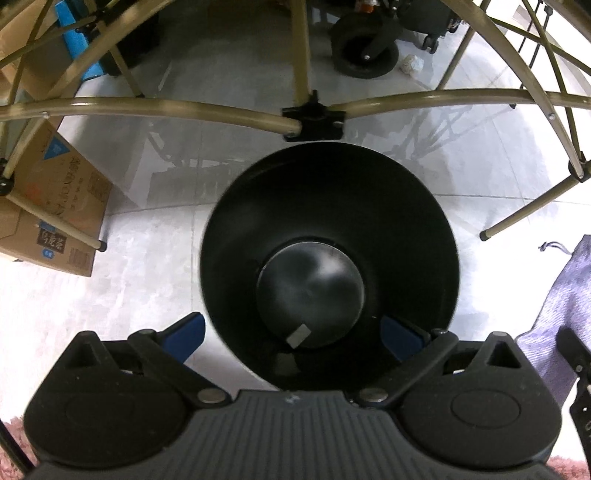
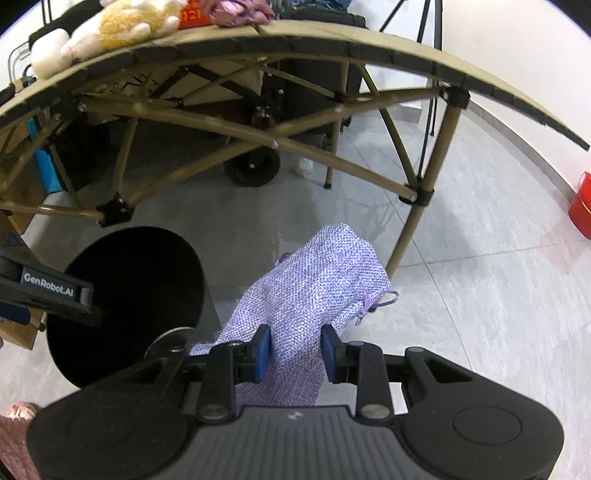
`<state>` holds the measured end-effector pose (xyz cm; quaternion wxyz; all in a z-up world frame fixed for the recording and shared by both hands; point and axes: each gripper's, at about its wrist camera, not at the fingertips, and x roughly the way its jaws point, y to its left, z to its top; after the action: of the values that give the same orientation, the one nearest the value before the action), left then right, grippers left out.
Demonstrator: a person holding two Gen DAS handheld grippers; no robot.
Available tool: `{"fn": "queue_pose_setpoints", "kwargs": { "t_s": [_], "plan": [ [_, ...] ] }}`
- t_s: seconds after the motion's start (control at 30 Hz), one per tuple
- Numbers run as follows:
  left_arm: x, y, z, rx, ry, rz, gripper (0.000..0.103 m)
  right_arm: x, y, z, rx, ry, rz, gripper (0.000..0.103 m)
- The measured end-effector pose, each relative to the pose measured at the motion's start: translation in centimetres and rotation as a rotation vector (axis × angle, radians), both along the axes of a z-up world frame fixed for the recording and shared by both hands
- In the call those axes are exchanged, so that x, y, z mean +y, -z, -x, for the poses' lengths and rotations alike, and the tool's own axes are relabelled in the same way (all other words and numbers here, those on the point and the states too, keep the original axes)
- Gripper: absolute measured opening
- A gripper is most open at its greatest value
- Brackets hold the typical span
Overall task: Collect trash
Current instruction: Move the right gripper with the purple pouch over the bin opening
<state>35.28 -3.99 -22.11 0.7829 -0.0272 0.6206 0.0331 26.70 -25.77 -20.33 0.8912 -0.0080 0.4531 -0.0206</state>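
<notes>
A black round trash bin (image 1: 328, 254) stands on the pale tiled floor in front of a folding table; it also shows in the right wrist view (image 2: 125, 295). My left gripper (image 1: 295, 334) is open right above the bin's near rim, one blue finger outside, one inside. My right gripper (image 2: 295, 350) is shut on a purple woven drawstring pouch (image 2: 314, 273), held above the floor to the right of the bin. The pouch's edge shows in the left wrist view (image 1: 557, 295). A crumpled white paper wad (image 2: 303, 167) lies on the floor under the table, also in the left wrist view (image 1: 412, 64).
The folding table's tan metal legs and braces (image 1: 207, 107) cross above and behind the bin. Cardboard boxes (image 1: 55, 199) stand at the left. A black wheel (image 1: 364, 51) sits behind. Plush toys (image 2: 118, 26) lie on the tabletop. A red bucket (image 2: 581, 206) stands far right.
</notes>
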Motion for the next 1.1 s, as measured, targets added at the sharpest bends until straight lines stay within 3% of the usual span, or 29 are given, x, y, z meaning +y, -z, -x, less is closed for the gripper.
{"fn": "queue_pose_setpoints", "kwargs": {
  "t_s": [0.5, 0.83, 1.1],
  "plan": [
    [7.3, -1.1, 1.2, 0.007, -0.105, -0.020, 0.103, 6.9, -2.3, -1.7, -0.041, -0.168, -0.025, 0.028],
    [12.1, -1.8, 2.7, 0.003, -0.178, -0.060, 0.103, 12.7, -1.0, -3.4, 0.017, -0.272, -0.028, 0.028],
    [14.7, -1.2, 3.5, 0.029, -0.228, -0.073, 0.103, 15.6, 1.3, -4.9, 0.113, -0.286, -0.024, 0.028]
  ]
}}
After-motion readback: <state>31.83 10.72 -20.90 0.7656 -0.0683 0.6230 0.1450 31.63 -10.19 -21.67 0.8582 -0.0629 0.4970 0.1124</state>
